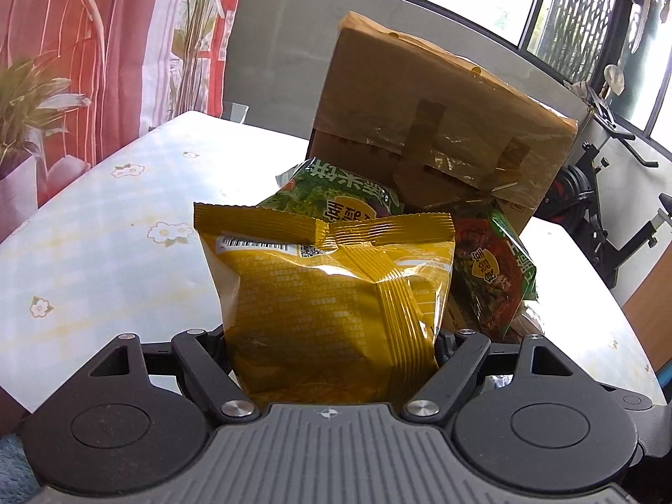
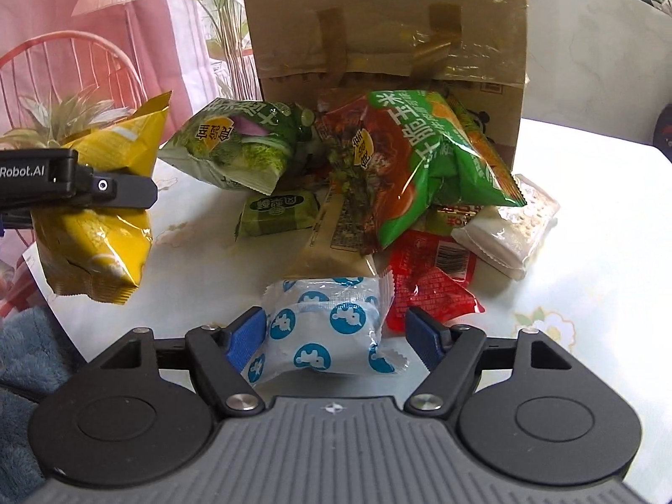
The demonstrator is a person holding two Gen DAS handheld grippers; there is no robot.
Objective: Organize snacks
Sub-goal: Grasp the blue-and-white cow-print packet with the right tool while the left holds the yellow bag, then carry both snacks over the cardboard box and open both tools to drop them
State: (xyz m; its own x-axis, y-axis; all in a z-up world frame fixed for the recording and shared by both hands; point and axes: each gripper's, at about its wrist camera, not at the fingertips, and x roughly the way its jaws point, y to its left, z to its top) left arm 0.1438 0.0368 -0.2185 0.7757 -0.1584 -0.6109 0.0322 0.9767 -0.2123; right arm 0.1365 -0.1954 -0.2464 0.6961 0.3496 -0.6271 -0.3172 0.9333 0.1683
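1. A yellow bag is being gripped between the jaws of the left gripper, which are closed on its lower part; in the right wrist view the same bag is being held clear of the table, at the left edge

2. A white packet with blue dots is being straddled by the right gripper; one blue pad is touching the packet's left side, while the other pad is standing just apart from its crimped right edge, so the jaws are apart and not clamped

3. The packet is lying on the table at the near end of a heap of snacks

4. Behind it, a beige packet, a red packet and a white packet are being shown lying close together

5. A large green-and-red bag is being shown resting on top of the heap, with a green bag and a small green packet to its left

6. A taped cardboard box is standing upright behind the heap, touching it

7. A floral cloth is covering the table
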